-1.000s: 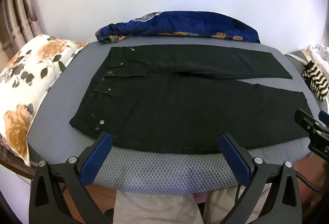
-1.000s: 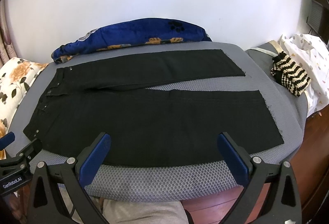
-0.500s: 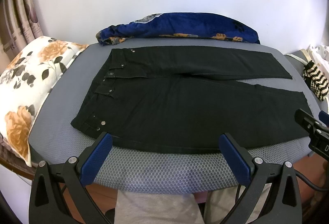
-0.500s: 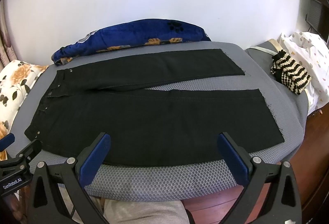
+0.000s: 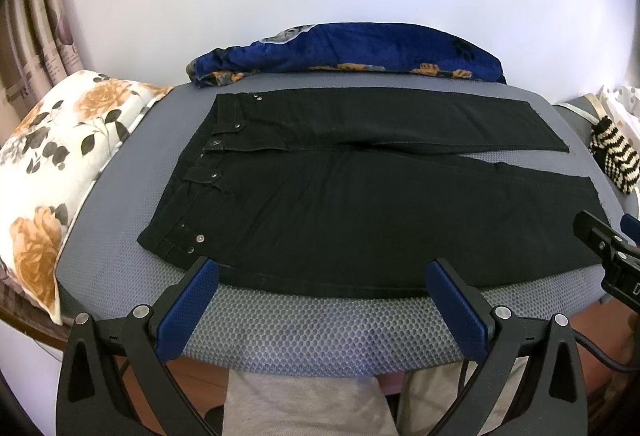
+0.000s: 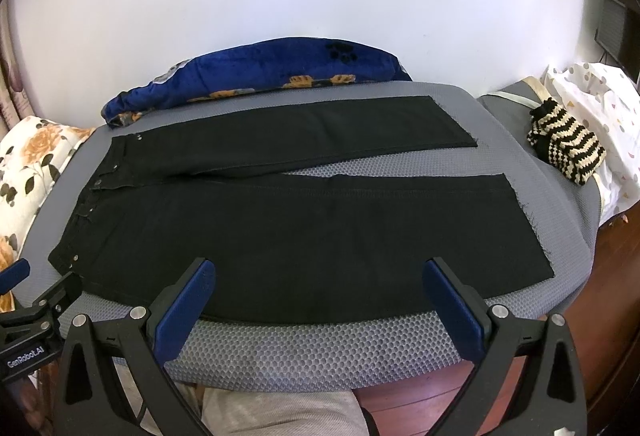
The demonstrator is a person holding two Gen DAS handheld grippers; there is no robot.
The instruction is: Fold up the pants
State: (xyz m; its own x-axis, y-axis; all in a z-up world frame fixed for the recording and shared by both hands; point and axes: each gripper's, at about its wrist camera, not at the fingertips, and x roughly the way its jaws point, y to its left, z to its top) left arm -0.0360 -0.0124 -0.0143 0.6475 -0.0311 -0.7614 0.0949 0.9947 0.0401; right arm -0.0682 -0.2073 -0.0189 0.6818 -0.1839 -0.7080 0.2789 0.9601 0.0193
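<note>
Flat, black pants lengthwise left-right, waistband left, both grippers spread, empty.

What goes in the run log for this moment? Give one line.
phase: pre-grasp | pants: flat, unfolded on mat | left tool: open, empty | right tool: open, empty

I observe black pants lying flat and unfolded, front side up, on the grey mesh pad. Waistband toward the pad's left end, metal rivets and buttons visible. Both legs extend toward the pad's right end, slightly parted, with frayed hems. Near leg lies along the pad's front edge.
</note>
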